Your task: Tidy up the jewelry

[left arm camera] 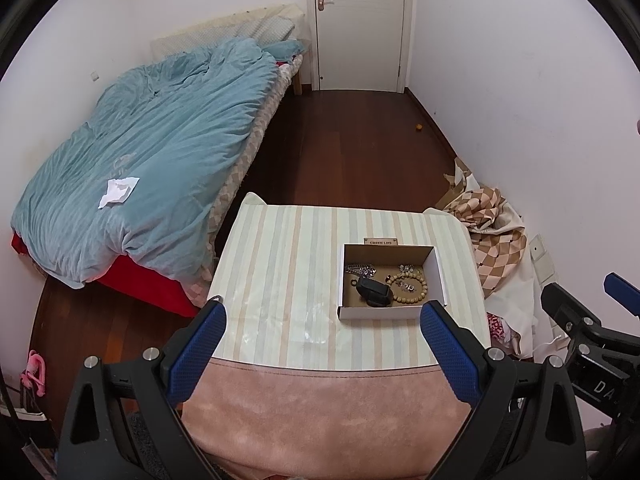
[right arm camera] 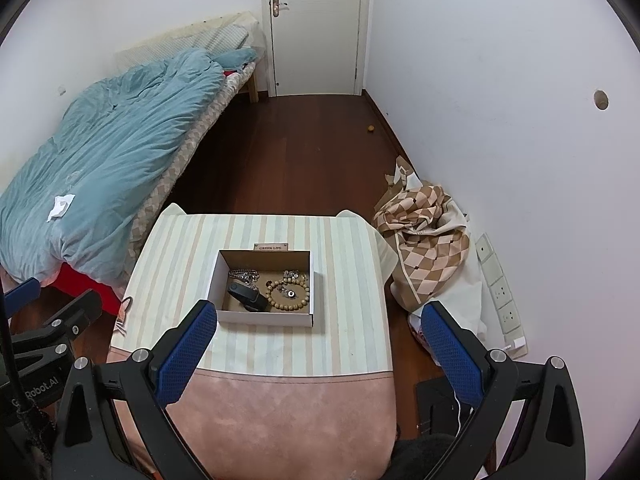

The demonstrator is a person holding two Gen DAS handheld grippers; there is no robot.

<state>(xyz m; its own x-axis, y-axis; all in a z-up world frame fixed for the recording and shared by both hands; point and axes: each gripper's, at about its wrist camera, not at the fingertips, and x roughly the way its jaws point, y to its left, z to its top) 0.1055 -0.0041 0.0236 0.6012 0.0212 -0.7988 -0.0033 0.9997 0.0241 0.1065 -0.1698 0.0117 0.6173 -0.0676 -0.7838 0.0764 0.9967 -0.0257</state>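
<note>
Your left claw (left arm camera: 322, 334) and right claw (right arm camera: 320, 334) hang spread wide, empty, well short of the cardboard box (right arm camera: 264, 318) on the striped table (right arm camera: 340, 344); bead bracelet (right arm camera: 289, 294), chain (right arm camera: 244, 276) and black case (right arm camera: 248, 298) lie inside. Descend slowly, one piece only.

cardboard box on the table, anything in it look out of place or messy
Yes: in the cardboard box a black strap-like item lies loose among the jewelry, beside the wooden bead bracelet and overlapping a silver chain. Small metal pieces are scattered. Nothing has spilled onto the table; both tools hang open, apart from it.
</note>
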